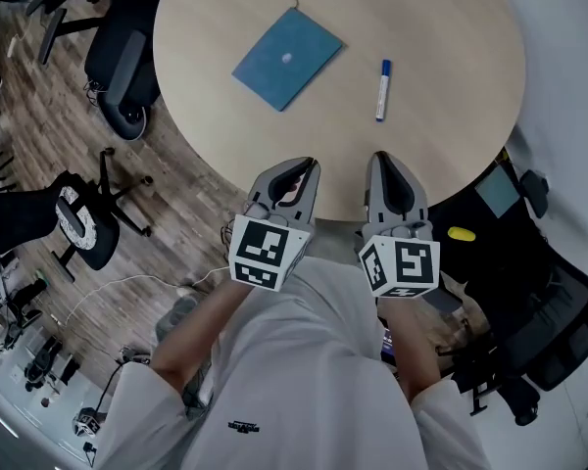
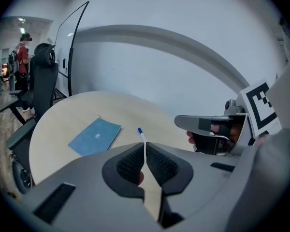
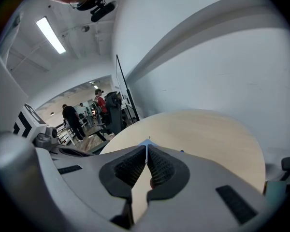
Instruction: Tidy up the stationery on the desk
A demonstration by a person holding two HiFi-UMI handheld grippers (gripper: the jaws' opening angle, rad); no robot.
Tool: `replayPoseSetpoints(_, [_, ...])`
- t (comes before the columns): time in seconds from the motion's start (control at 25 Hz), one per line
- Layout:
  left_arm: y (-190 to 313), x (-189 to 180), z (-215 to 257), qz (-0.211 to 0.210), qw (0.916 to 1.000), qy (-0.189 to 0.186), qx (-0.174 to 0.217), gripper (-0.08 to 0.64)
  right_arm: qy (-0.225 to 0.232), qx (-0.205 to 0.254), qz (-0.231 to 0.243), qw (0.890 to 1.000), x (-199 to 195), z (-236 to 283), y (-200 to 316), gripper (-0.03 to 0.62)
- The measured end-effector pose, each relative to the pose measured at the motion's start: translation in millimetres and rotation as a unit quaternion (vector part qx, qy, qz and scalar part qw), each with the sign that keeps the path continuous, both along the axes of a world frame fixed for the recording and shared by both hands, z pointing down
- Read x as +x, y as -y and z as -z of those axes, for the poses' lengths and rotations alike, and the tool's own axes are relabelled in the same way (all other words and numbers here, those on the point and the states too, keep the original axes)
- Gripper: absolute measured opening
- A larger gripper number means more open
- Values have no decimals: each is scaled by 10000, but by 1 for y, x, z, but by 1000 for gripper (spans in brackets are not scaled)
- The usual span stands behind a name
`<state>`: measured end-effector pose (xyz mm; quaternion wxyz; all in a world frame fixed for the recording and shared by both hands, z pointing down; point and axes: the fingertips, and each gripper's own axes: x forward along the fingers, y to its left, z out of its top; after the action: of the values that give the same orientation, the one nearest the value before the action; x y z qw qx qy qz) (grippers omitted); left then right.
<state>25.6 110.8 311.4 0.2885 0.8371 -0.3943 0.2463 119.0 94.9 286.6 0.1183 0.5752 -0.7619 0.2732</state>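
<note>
Both left gripper [image 1: 296,169] and right gripper [image 1: 387,164], jaws pressed together and empty, hover at the round beige wooden table's [image 1: 451,47] near edge; probably the reaching step; next, one must spread over the table's white blue-capped marker [image 1: 382,90].

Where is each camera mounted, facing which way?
Head view: on the head, steeply down at table, notebook, marker; left gripper, right gripper, forearms show.
Left gripper view: on that gripper, along shut jaws toward notebook, marker; right gripper alongside.
Right gripper view: on that gripper, along shut jaws across table.
All share the table.
</note>
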Motion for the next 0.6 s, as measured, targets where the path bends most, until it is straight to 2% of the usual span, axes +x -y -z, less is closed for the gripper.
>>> replayPoseSetpoints(0.2, [16,-13,-17,78,9999,42,-86,29,25,-114,77,9999,-15,-19,21,40])
replayPoseSetpoints(0.36, [30,-24,-38,223,9995,94,-190,29,105,-407,38,9991,-24,-39,39,40])
replayPoseSetpoints(0.6, [53,-50,-64,370,9988,119,-288,29,166,-520,121,9984,-51,-61,70,40])
